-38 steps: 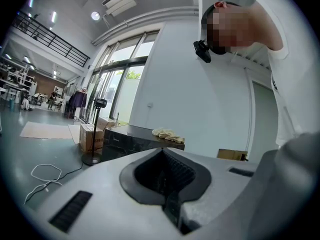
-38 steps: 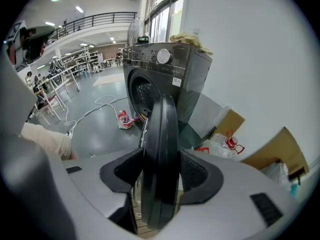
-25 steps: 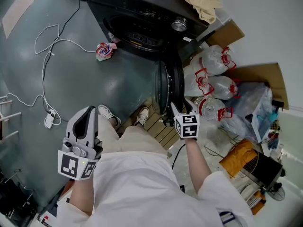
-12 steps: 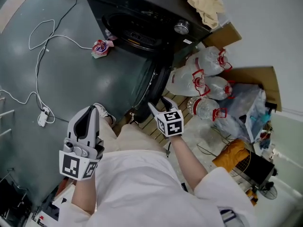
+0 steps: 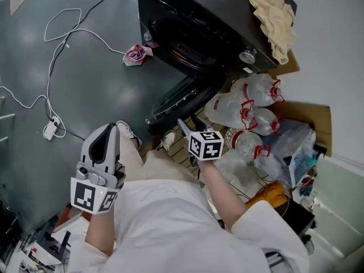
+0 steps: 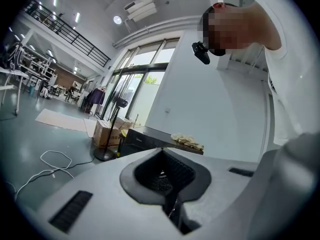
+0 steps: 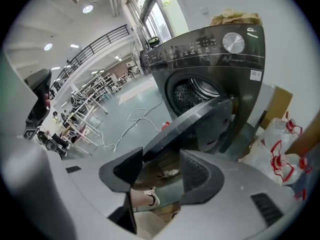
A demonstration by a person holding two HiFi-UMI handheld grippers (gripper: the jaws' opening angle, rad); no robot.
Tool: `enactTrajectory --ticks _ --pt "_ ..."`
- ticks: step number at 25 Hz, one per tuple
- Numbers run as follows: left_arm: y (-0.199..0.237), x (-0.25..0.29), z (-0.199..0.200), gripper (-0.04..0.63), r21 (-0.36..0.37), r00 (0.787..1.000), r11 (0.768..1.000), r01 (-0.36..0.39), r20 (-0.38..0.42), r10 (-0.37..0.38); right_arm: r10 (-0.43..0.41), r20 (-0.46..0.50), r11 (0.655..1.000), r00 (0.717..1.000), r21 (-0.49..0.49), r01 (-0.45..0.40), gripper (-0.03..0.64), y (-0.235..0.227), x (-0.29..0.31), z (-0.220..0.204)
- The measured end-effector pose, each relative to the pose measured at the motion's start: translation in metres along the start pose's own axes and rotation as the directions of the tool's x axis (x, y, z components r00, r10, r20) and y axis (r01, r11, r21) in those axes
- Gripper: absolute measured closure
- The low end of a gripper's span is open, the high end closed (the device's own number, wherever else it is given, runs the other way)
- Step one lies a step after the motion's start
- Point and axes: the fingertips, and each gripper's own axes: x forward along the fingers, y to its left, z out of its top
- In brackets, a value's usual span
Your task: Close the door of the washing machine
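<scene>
Head view looks steeply down on a grey floor (image 5: pixel 85 84) with the black washing machine (image 5: pixel 222 27) standing toward its far edge. The drum opening (image 5: pixel 185 47) is uncovered. The door (image 5: pixel 179 98) is not closed: it hangs out from the machine's front at an angle, on the side nearer the person, with its free edge toward the person's feet.

Clear plastic bags with red handles (image 5: pixel 244 107) are heaped on the floor beside the machine, against flattened cardboard (image 5: pixel 310 115) near the wall. A crumpled pale cloth (image 5: pixel 276 16) lies on the machine's top, near its back corner. A white cable (image 5: pixel 57 33) loops over the floor away from the machine, ending at a white plug block (image 5: pixel 51 128). A small red and white wrapper (image 5: pixel 136 54) lies on the floor just beside the machine's front.

The person wears white, with two white shoes (image 5: pixel 128 132) on the floor below the door.

The right claw (image 5: pixel 189 122) points down at the door's lower edge, very near it; whether it touches I cannot tell. In the right gripper view its jaws stand wide apart with nothing gripped, only a shoe and floor showing between them and the door's rim just past the tips.

The left claw (image 5: pixel 107 131) is held over the floor, well apart from the machine, its jaws pressed together and empty.
</scene>
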Motion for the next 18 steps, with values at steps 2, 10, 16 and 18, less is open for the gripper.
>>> enactTrajectory --ticks 2,10,16,18 --pt "0.018 -0.004 0.003 0.591 -0.014 1.0 1.0 -0.015 0.004 0.015 -0.001 -0.007 1.0 1.0 0.004 0.001 0.388 0.008 0.01 0.009" --pt "0.091 -0.021 0.034 0.591 -0.068 1.0 0.997 -0.025 -0.016 0.024 -0.073 -0.014 0.99 0.997 0.117 0.074 0.391 0.027 0.045 0.049" --pt "0.138 -0.038 0.059 0.591 -0.094 0.998 0.995 -0.028 -0.054 0.023 -0.13 -0.018 0.972 0.991 0.197 0.131 0.394 0.035 0.07 0.079" --pt "0.146 -0.04 0.065 0.591 -0.102 0.998 0.994 -0.032 -0.061 0.025 -0.141 -0.018 0.967 0.99 0.214 0.142 0.393 0.036 0.077 0.09"
